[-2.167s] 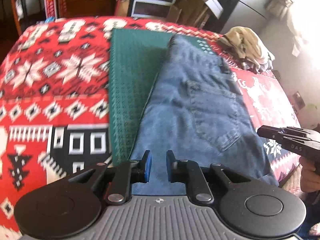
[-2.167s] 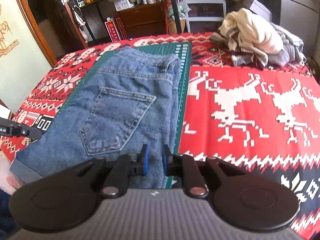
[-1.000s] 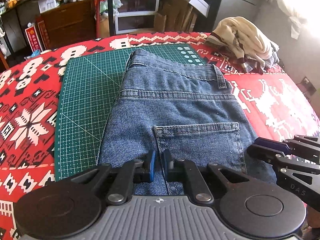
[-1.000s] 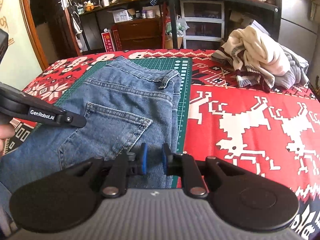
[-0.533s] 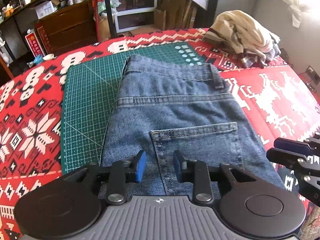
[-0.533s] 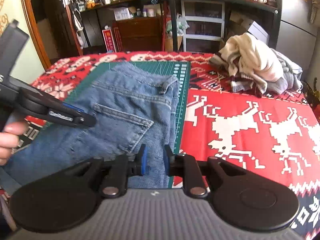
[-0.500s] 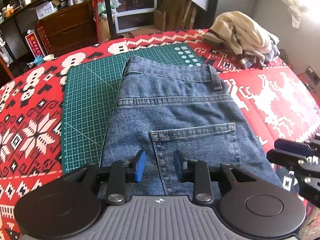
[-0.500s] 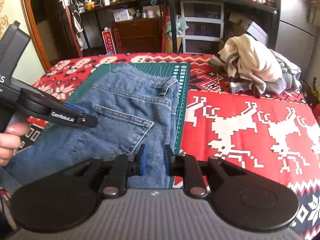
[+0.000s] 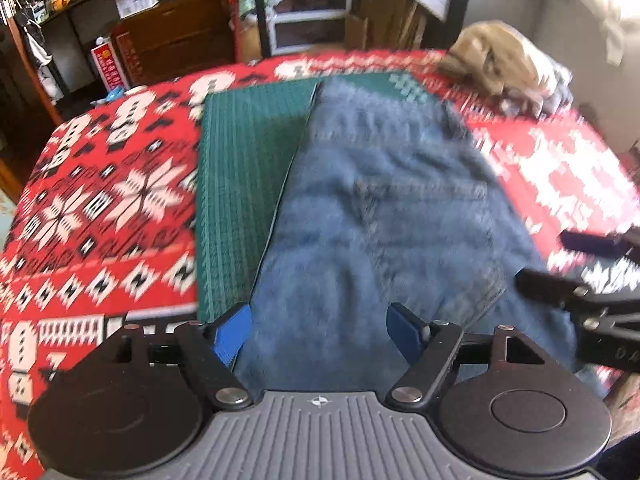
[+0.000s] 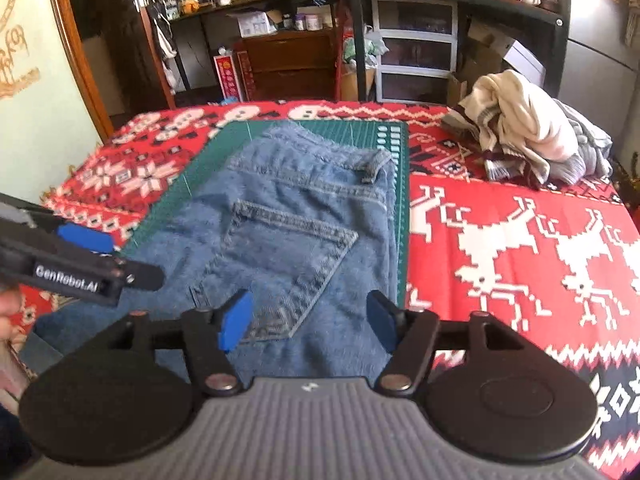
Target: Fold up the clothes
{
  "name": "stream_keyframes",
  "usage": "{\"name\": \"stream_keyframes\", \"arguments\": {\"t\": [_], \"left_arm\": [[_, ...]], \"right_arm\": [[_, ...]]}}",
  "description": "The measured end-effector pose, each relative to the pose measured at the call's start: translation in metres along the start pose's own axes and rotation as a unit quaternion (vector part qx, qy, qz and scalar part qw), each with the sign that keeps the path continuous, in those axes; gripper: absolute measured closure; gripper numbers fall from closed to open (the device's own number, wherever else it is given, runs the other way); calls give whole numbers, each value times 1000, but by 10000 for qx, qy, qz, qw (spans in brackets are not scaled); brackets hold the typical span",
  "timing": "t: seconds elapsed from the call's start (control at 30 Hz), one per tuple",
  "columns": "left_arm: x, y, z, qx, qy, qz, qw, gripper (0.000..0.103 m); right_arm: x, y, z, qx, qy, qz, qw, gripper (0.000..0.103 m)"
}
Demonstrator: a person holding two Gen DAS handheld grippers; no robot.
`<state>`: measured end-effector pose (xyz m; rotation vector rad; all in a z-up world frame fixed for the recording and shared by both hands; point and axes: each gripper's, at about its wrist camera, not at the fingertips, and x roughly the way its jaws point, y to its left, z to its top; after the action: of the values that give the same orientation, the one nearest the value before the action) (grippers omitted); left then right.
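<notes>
Big red patterned blanket (image 10: 520, 240) covers the whole surface, snowflake motifs on one side and white reindeer on the other. On top of that sits a green cutting mat (image 10: 208, 148), and the folded blue jeans (image 10: 304, 216) lie flat across the mat's right part, back pocket facing up, waistband at the far end, with their right edge running just inside the mat's ruler strip. Far right corner of the blanket has a heap of clothes (image 10: 528, 136), cream sweater on top. Left gripper (image 9: 318, 330) hangs over the near end of the jeans with its blue pads spread wide, nothing between them. Right gripper (image 10: 308, 320) is the same deal, jaws wide apart over the denim just below the pocket, holding nothing. The left wrist view is pretty motion-blurred, so details there are mushy.
</notes>
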<state>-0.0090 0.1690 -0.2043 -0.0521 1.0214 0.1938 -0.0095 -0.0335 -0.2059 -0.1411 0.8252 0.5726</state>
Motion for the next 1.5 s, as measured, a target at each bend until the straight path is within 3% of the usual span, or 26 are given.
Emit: {"name": "stream_keyframes", "arguments": {"t": [0.17,0.27,0.5,0.6,0.73,0.97,1.5], "left_arm": [[2,-11,-13,230,64,83,9997,29],[8,-15,-13,243,179,186,9994,29],[16,-21,-22,484,279,285,9980,28],[16,-21,-25,446,218,317,9983,23],[24,-12,-26,248,185,341,9989,0],[34,6,-20,-247,354,-9,9991,0],[33,9,-28,-85,-16,-224,9997,0]], "right_arm": [[6,4,-4,-138,260,-30,9996,14],[9,6,-2,-215,367,-82,9991,12],[14,9,2,-169,483,237,9984,5],[22,12,-4,-211,673,211,9973,5],[34,14,-16,-351,863,135,9956,1],[40,20,-18,-539,906,-68,9944,1],[33,16,-27,-563,777,-108,9953,1]]}}
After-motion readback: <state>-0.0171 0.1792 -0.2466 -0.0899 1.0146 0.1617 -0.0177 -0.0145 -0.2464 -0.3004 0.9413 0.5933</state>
